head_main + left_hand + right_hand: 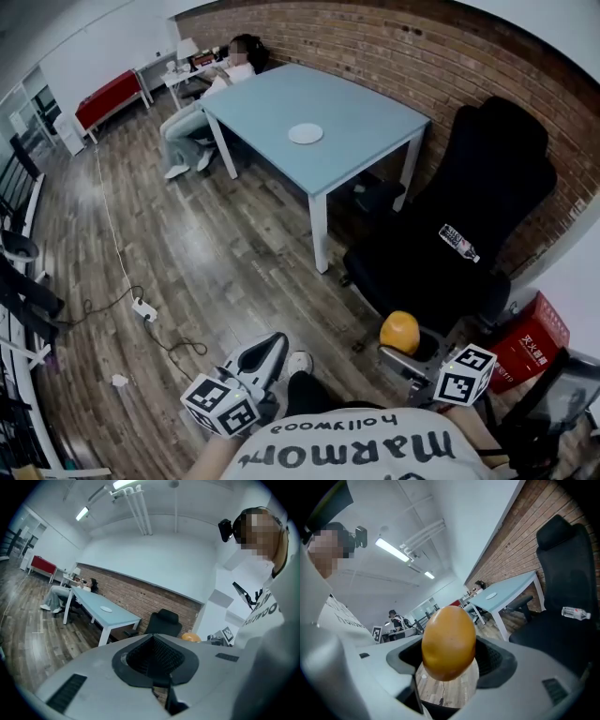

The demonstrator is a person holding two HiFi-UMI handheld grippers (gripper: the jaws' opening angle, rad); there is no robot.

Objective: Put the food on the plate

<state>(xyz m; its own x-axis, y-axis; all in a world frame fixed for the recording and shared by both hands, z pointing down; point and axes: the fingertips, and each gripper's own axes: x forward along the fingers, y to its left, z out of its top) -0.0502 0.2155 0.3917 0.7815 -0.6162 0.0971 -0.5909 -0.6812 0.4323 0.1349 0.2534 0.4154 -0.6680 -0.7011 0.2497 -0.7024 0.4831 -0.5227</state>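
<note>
A round orange-yellow fruit (448, 639) sits between the jaws of my right gripper (448, 666), which is shut on it. In the head view the fruit (399, 330) is low at the right, in front of a black office chair (450, 234). The white plate (306, 133) lies far off on a light blue table (366, 127); the plate also shows small in the right gripper view (491, 596) and the left gripper view (107, 609). My left gripper (262, 356) is at the bottom left, shut with nothing in it; its ribbed pads (161, 654) meet.
A plastic bottle (459, 243) lies on the chair seat. A red box (530, 342) stands at the right by the brick wall. A cable and power strip (143, 308) run over the wooden floor. A person (202, 103) sits at the table's far end.
</note>
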